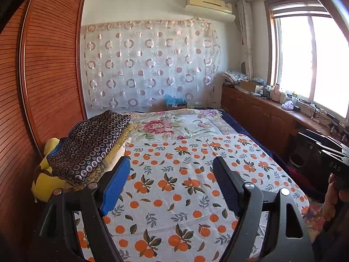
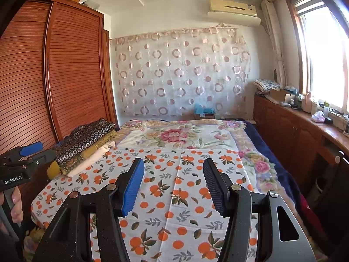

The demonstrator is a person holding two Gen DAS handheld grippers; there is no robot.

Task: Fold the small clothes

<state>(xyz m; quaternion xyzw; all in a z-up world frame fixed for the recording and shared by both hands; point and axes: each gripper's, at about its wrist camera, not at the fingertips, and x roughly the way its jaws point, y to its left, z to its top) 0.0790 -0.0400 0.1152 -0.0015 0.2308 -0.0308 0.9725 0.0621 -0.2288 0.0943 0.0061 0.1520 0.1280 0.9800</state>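
Black gripper arms fill the bottom of both wrist views. From the left wrist, the left gripper [image 1: 172, 170] has its jaws standing wide apart with nothing between them, only the orange-print cloth [image 1: 174, 174] showing through the gap. From the right wrist, the right gripper [image 2: 174, 174] is likewise parted, a little narrower, and empty; it too hangs above the same cloth, though whether either pair of tips touches the fabric is hard to say from these angles.

That cloth lies spread flat over the near half of the bed [image 1: 231, 128] — white with oranges and leaves, a faint crease running down its middle. Beyond it a floral blanket [image 2: 174, 135] covers the far half, with a dark blue edge along the right side.

At the left edge of the bed sits a stack of folded clothes [image 2: 87, 144]: a dark piece with ring dots on top, a mustard one under it, a pale one at the bottom. It lies just beside the cloth — near the left gripper's blue pad.

A wooden wardrobe [image 1: 50, 65] stands along the left, a circle-patterned curtain [image 2: 181, 72] hangs on the far wall, and a bright window [image 1: 309, 61] is on the right above a cluttered wooden counter [image 2: 305, 118].
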